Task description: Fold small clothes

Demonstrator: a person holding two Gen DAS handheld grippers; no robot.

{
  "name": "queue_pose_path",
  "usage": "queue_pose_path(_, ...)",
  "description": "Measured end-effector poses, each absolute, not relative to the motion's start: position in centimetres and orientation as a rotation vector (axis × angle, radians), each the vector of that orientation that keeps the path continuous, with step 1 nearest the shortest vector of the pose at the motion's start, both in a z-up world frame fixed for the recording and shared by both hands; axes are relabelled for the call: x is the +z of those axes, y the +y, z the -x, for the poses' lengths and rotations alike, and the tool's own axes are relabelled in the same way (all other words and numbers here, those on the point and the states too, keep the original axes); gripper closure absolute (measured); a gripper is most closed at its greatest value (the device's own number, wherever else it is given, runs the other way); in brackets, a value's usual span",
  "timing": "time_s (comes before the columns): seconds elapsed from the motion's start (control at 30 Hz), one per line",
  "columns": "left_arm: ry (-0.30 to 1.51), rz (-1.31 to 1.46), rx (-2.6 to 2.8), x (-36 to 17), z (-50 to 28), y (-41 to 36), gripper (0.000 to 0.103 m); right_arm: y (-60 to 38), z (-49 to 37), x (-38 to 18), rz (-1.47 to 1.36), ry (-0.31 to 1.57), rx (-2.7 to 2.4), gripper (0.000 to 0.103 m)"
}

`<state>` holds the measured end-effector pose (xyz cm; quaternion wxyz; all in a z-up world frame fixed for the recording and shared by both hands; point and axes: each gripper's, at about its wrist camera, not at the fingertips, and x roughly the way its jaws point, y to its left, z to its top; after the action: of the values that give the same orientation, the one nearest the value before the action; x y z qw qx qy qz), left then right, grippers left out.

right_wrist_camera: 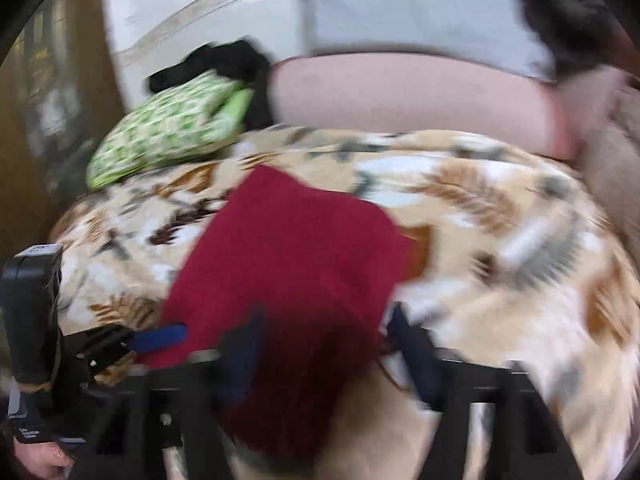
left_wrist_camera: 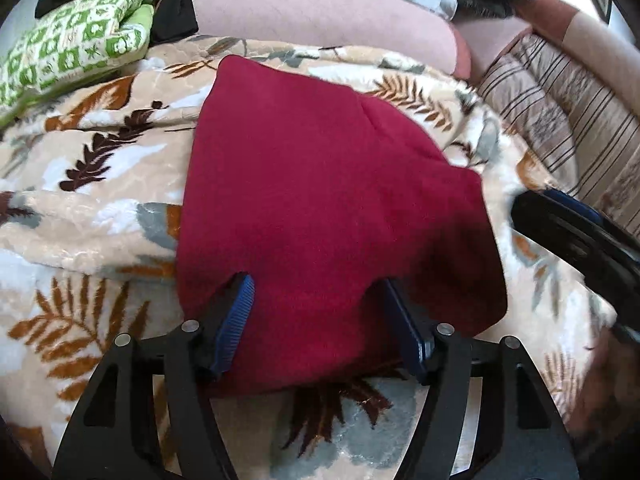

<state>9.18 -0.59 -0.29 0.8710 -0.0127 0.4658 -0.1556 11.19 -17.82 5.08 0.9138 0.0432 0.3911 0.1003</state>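
A small dark red garment (left_wrist_camera: 320, 184) lies spread on a leaf-patterned blanket (left_wrist_camera: 100, 184). My left gripper (left_wrist_camera: 316, 292) is open, its blue-padded fingers (left_wrist_camera: 236, 320) straddling the garment's near edge, with cloth lying between them. In the blurred right wrist view the same red garment (right_wrist_camera: 296, 264) lies between the spread fingers of my right gripper (right_wrist_camera: 320, 328), which is open at the near right corner. The left gripper (right_wrist_camera: 160, 338) shows there at the left. The right gripper body (left_wrist_camera: 580, 240) shows at the right in the left wrist view.
A green patterned cloth bundle (left_wrist_camera: 76, 40) and black clothing (left_wrist_camera: 172, 4) lie at the back left. A pink cushion (left_wrist_camera: 320, 12) runs along the back, and a striped cushion (left_wrist_camera: 560, 120) is at the right.
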Motion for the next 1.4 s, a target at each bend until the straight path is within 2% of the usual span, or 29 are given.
queue_pose_path(0.1,0.979,-0.015,-0.275,-0.4,-9.1,-1.4,0.035,-18.5,-9.0,5.1,-0.131,0.826,0.135,0.013)
queue_pose_path(0.3,0.978,-0.102,-0.212,-0.6,-8.9,-2.6,0.034,-17.2,-9.3,4.6,0.062,0.819,-0.033,0.013)
queue_pose_path(0.67,0.967,-0.101,-0.207,-0.7,-9.0,-2.6,0.032,-18.3,-10.5,3.9,0.056,0.888,-0.149,0.013)
queue_pose_path(0.77,0.968,-0.076,-0.206,-0.7,-9.0,-2.4,0.029,-18.5,-10.3,4.1,0.024,0.881,-0.180,0.013)
queue_pose_path(0.83,0.968,-0.070,-0.205,-0.7,-9.1,-2.5,0.024,-18.7,-9.8,4.3,0.006,0.876,-0.237,0.013)
queue_pose_path(1.1,0.953,-0.052,-0.202,-0.8,-8.9,-2.5,0.022,-19.8,-10.0,3.9,-0.063,0.979,-0.240,0.014)
queue_pose_path(1.4,0.954,-0.051,-0.203,-0.8,-8.9,-2.5,0.021,-19.7,-9.9,3.9,-0.062,0.978,-0.245,0.014)
